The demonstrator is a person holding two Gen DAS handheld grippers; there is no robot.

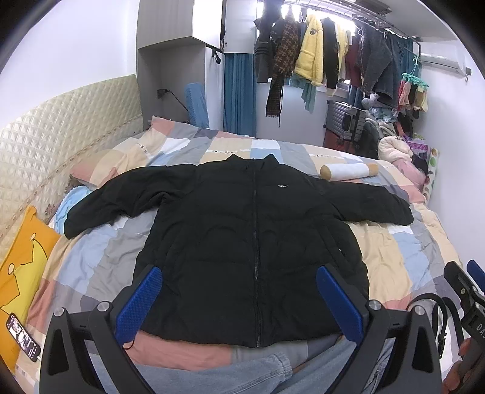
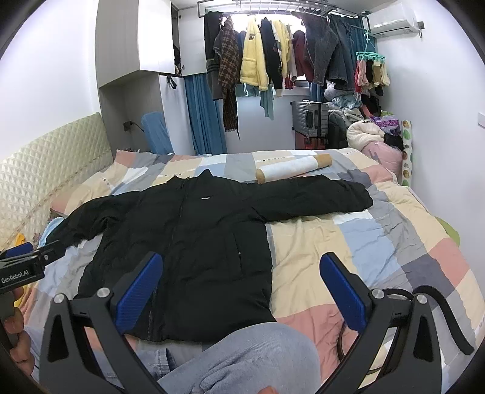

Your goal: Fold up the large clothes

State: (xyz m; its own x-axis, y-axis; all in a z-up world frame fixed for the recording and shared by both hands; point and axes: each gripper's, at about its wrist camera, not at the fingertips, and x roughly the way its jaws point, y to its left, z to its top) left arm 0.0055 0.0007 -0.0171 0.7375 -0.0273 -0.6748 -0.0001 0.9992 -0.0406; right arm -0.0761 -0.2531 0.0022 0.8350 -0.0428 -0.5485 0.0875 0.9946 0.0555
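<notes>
Two grippers are hovering at the near edge of the bed [image 1: 403, 260], one in each of my hands, and both are empty. My left gripper [image 1: 239, 301] is holding its blue-padded fingers [image 1: 141, 298] spread wide above the hem of a black puffer jacket [image 1: 242, 230], without touching it. My right gripper [image 2: 241, 288] is also holding its fingers [image 2: 341, 292] wide apart, with one pad over the jacket's hem corner and the other over the bare patchwork quilt [image 2: 363, 242]. The jacket is lying flat and face up on the quilt in the middle of the bed, zipped shut, collar pointing away from me, both sleeves stretched straight out to the sides. A rolled white bolster [image 1: 348, 171] with tan ends is lying just beyond one sleeve. A yellow pillow [image 1: 21, 266] and a phone [image 1: 22, 336] are resting at the bed's left edge. Clothes are hanging on a rail [image 2: 272, 6] by the far window.
</notes>
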